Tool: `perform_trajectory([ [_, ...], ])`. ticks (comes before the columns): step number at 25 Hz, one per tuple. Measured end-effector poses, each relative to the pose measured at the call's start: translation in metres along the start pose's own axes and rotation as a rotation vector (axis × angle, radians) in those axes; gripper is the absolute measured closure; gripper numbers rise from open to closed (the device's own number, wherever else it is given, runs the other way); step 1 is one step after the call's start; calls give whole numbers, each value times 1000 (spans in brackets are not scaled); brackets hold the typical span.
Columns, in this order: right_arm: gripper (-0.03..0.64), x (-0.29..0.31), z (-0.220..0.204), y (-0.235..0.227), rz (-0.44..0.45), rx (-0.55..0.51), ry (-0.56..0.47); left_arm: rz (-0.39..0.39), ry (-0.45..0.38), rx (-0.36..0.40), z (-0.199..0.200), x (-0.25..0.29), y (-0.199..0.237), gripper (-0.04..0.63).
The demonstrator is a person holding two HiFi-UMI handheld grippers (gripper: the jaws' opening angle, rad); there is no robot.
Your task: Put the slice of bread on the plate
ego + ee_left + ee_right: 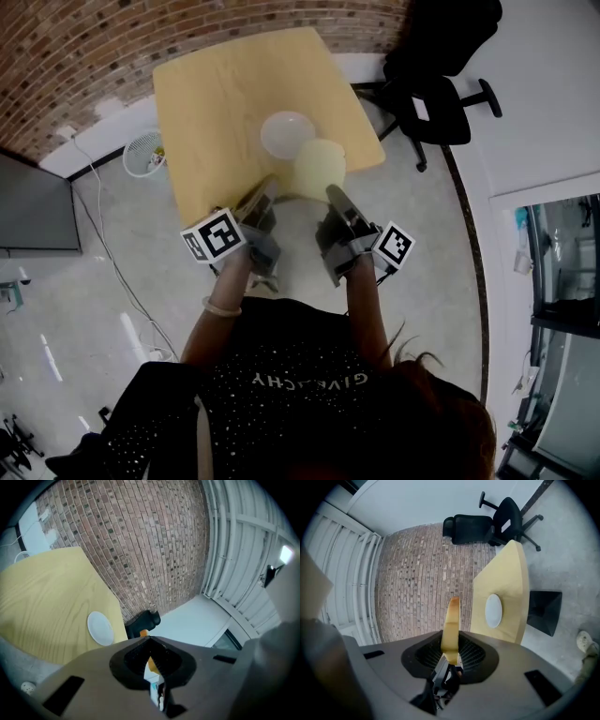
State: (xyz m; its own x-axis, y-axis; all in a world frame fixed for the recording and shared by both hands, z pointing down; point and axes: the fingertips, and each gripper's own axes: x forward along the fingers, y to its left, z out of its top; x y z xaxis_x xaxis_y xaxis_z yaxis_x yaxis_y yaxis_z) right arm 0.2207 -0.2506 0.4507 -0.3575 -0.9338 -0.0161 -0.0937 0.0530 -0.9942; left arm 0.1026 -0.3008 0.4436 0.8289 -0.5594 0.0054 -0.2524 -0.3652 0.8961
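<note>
For lowering onto the plate, the slice of bread is clamped in the jaws of the right gripper, while those of the left gripper are pressed together, empty.

You wear a black fabric top flecked all over with small white dots. White capital lettering runs across its chest. A thin pale bracelet circles your left wrist. Your hair is reddish-brown.

The grey moulded left gripper and grey moulded right gripper have long, flat grey jaws. Each carries a white cube with black square markers: the left cube and the right cube. In the gripper views, each grey shell surrounds a black ribbed recess.
</note>
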Motion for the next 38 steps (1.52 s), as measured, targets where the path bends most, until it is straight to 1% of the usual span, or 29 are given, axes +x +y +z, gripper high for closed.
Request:
perform_trajectory([
  [7,525,52,31,-8,-2,-6,6,7,-15,18,41,37,22,584],
  [11,525,71,44,-13,10,-14,-1,11,-40,32,63,47,35,584],
  [18,525,100,63,-19,-6,-23,31,41,-73,37,81,56,45,584],
  [22,525,120,63,-27,-50,-49,87,79,-113,33,94,52,55,584],
  [27,525,147,66,-48,-166,-158,204,139,-185,4,109,49,70,584],
  [31,525,161,68,-76,-248,-201,285,172,-232,-20,109,46,80,584],
  [34,525,166,65,-93,-271,-225,344,197,-265,-36,105,37,86,584],
  [38,525,174,57,-106,-282,-223,385,227,-305,-48,108,22,93,584],
])
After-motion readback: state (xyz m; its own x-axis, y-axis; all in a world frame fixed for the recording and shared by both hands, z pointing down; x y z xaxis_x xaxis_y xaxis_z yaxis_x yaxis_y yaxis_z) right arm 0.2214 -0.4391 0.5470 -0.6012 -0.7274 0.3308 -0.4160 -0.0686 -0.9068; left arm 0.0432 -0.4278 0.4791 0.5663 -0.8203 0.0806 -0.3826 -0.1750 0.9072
